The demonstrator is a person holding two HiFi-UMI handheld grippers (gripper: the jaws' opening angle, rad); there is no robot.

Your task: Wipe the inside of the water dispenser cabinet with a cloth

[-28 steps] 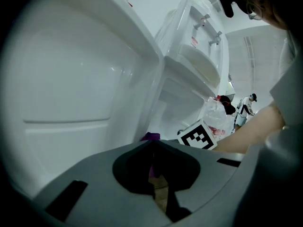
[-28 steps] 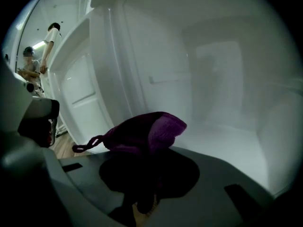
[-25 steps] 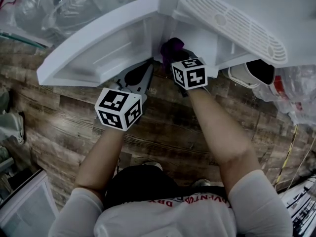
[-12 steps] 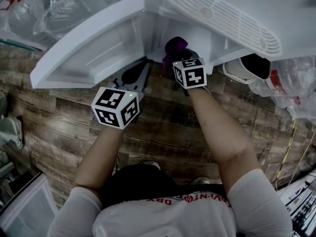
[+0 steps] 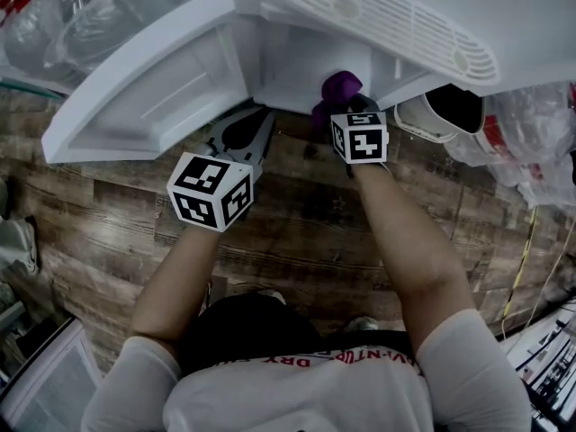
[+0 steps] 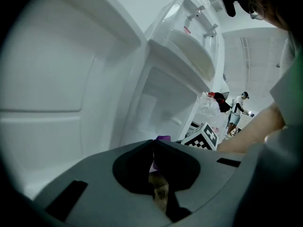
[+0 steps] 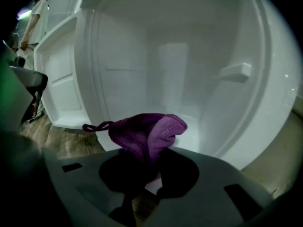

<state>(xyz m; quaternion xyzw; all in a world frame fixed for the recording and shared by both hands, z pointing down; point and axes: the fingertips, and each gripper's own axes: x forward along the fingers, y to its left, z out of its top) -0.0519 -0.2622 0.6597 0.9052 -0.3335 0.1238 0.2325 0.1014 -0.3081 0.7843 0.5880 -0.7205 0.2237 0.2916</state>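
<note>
At the open cabinet (image 7: 189,56), right hand-held gripper (image 7: 152,167) clamped on purple cloth (image 7: 150,132)

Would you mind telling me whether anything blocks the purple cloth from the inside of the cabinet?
Nothing visible does: the right gripper holds the purple cloth at the open cabinet, whose white interior lies straight ahead; the door is swung aside.

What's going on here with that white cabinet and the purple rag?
A person works with a hand-held gripper in each hand. The right hand-held gripper is clamped on a purple cloth and holds it at the open front of the white water dispenser cabinet. The left hand-held gripper is shut and empty, beside the open door.
</note>
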